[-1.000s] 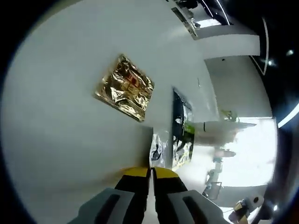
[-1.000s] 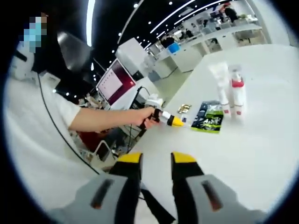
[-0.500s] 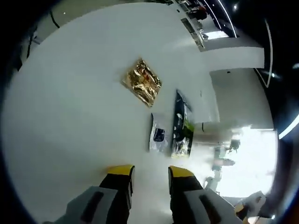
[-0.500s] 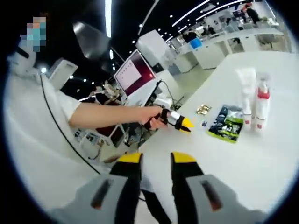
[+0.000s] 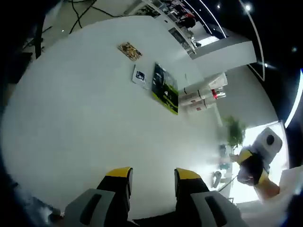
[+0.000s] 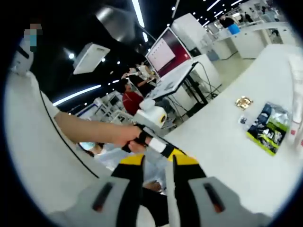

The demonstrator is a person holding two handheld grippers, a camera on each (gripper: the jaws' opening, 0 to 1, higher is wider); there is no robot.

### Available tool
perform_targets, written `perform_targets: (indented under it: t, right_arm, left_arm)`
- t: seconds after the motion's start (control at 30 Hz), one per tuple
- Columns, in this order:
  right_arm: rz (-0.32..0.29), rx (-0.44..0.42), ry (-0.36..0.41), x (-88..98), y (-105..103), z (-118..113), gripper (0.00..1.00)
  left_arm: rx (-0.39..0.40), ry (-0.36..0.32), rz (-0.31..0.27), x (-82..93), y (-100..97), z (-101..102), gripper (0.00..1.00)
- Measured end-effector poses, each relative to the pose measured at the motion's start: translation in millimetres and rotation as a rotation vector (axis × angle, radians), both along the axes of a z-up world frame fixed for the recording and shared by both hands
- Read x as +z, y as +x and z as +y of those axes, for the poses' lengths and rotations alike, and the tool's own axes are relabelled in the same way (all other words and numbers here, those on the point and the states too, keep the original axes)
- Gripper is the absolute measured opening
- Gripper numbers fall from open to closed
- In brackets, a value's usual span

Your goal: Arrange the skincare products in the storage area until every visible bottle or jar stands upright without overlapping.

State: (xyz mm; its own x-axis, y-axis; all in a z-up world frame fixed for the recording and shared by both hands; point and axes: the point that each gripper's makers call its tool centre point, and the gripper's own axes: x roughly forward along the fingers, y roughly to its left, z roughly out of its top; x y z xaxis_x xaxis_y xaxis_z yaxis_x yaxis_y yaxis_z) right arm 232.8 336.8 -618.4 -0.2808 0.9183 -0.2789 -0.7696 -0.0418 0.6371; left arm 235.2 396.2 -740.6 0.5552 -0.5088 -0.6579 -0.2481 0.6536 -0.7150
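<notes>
Two white bottles [image 5: 201, 93], one with a red band [image 5: 215, 94], stand side by side at the far end of the white table [image 5: 85, 123]. In front of them lies a green-and-black packet [image 5: 164, 88], then a small white sachet [image 5: 139, 75] and a gold foil sachet [image 5: 129, 50]. My left gripper [image 5: 152, 177] is open and holds nothing, well back from these near the table's edge. My right gripper [image 6: 157, 163] is open and holds nothing too. Its view has the left gripper [image 6: 158, 145] in a person's hand, plus the packet [image 6: 267, 127] and gold sachet [image 6: 244, 101].
The right gripper [image 5: 253, 163] shows beyond the table's far right side in the left gripper view. Past the table edge stand a monitor [image 6: 165, 47] on a desk and a seated person [image 6: 130, 99]. A wide bare stretch of table lies between the left gripper and the sachets.
My left gripper has gone from shut to open and has drawn back far from the sachets. The right gripper view has swung away from the bottles toward the table's edge.
</notes>
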Motion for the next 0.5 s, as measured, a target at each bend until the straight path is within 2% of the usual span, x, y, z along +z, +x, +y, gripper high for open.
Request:
perform_targets:
  t: [0.07, 0.13, 0.3, 0.33, 0.5]
  right_arm:
    - [0.000, 0.039, 0.007, -1.3, -7, 5, 0.25]
    - [0.009, 0.063, 0.009, -2.8, -14, 9, 0.25]
    - [-0.014, 0.076, 0.007, -2.3, -21, 11, 0.26]
    - [-0.030, 0.057, 0.002, -1.5, -19, 10, 0.27]
    - [-0.077, -0.037, 0.001, 13.6, -14, 9, 0.31]
  left_arm:
    - [0.051, 0.009, 0.000, 2.9, -8.2, 6, 0.38]
    - [0.086, 0.028, -0.026, 11.9, -15.9, 8, 0.38]
    - [0.050, 0.107, -0.099, 31.7, -20.8, 6, 0.41]
    - [0.047, 0.115, -0.116, 37.4, -23.3, 8, 0.41]
    - [-0.018, 0.145, -0.126, 47.8, -26.5, 21, 0.42]
